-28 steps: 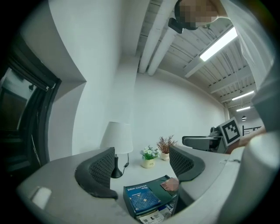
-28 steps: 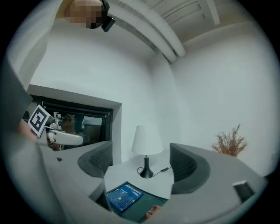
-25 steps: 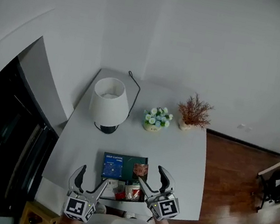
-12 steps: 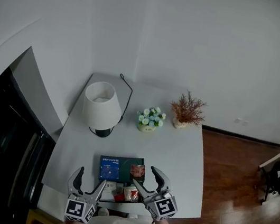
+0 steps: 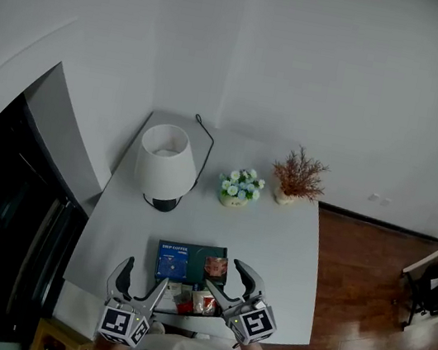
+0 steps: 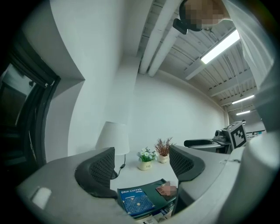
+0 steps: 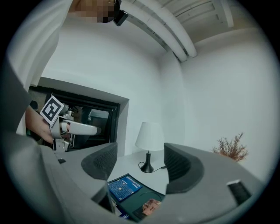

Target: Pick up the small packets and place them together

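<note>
Down at lower left, the left tongs (image 5: 142, 279) hang released and empty over the front edge of the counter (image 5: 275, 238). The small packets (image 5: 195, 299) lie at lower centre, just below a green coffee box (image 5: 185, 260). The right tongs (image 5: 228, 275), likewise spread wide and empty, hover beside them.

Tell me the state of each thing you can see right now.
White-shaded table lamp: upright
Pot of white and blue flowers: upright
Potted reddish dried plant: upright
Dark green coffee box: lying flat
Small packets: lying at the near edge of the white table, unheld
Left gripper: jaws open, empty
Right gripper: jaws open, empty
</note>
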A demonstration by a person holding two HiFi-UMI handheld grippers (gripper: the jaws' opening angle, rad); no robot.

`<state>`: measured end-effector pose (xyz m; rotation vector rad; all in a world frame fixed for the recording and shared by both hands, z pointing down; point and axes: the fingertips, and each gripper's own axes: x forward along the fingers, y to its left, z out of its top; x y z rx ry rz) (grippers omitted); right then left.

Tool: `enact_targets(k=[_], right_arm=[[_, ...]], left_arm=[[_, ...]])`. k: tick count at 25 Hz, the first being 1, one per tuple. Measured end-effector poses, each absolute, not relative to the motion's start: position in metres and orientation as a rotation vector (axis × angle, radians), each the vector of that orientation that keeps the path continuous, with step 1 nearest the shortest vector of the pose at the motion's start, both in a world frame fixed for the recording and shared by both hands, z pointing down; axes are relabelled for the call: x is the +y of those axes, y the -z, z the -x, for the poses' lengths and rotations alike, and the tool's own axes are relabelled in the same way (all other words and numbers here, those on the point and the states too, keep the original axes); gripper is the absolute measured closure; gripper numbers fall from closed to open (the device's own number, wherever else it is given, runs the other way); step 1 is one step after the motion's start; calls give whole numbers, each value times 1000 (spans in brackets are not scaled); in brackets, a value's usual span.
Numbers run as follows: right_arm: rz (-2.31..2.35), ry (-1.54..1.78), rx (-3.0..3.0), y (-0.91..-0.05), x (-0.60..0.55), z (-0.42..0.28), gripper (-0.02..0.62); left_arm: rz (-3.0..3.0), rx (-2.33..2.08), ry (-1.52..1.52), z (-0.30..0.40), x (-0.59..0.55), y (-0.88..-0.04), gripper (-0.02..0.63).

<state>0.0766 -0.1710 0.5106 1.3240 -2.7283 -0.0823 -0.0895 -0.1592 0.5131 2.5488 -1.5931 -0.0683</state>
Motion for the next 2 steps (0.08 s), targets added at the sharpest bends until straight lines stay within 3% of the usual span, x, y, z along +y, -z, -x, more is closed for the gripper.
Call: enact_targets(k=[2], right_arm=[[-1313, 81, -2731, -513, -171, -74, 247]], left_arm=[[-2546, -1591, 49, 90, -160, -518, 235]])
